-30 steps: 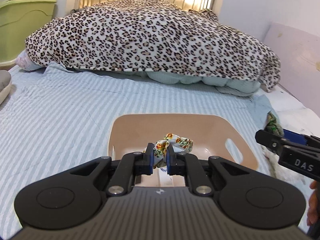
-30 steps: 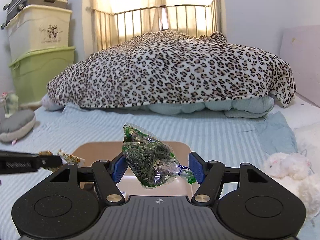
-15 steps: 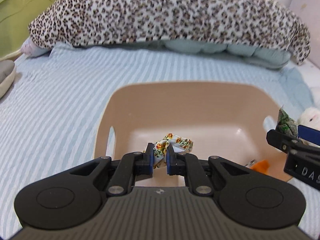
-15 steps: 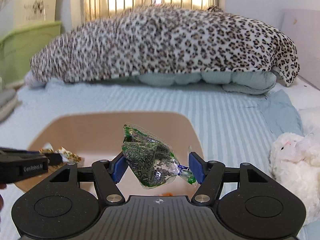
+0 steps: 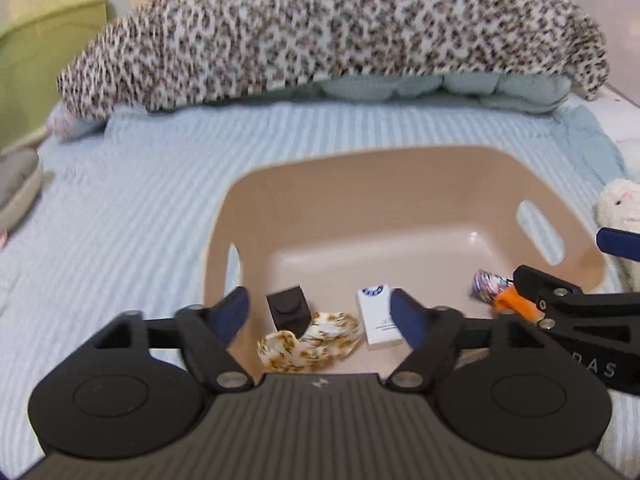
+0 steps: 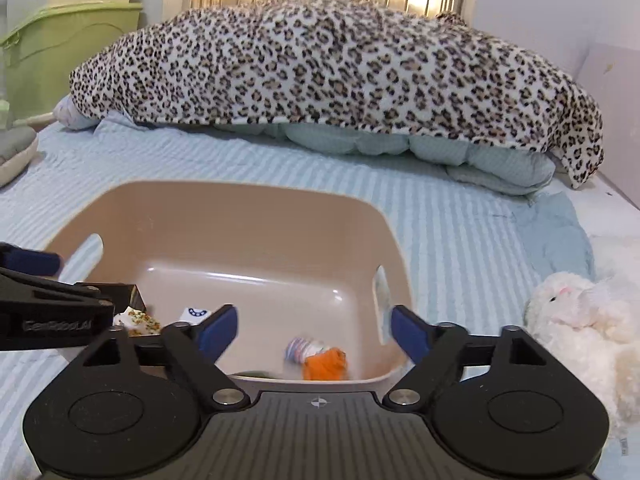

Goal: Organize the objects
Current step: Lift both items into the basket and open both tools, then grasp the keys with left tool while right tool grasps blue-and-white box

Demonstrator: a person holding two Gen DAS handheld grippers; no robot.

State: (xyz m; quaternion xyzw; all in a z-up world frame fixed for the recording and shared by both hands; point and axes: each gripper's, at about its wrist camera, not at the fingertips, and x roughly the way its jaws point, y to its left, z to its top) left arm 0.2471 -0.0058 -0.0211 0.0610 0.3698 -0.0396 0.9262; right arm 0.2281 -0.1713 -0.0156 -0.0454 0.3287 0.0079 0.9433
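A tan plastic basket (image 5: 400, 184) sits on the striped bed; it also shows in the right wrist view (image 6: 224, 216). My left gripper (image 5: 320, 312) is open over its near left part. The floral scrunchie (image 5: 308, 344) lies below it on the basket floor, beside a black cube (image 5: 289, 311) and a white card box (image 5: 378, 316). My right gripper (image 6: 316, 330) is open and empty over the near right part. An orange item (image 6: 325, 365) and a small striped packet (image 6: 301, 349) lie below it. A green edge shows under it at the basket's near rim, too hidden to identify.
A leopard-print blanket (image 6: 340, 68) over a pale blue duvet fills the far bed. A white plush toy (image 6: 580, 320) lies right of the basket. Green storage bins (image 6: 60, 48) stand at the far left. A grey cushion (image 5: 16, 188) lies at the left edge.
Both grippers moved over the basket and opened. The scrunchie dropped from the left gripper onto the basket floor. The green snack bag left the right gripper.
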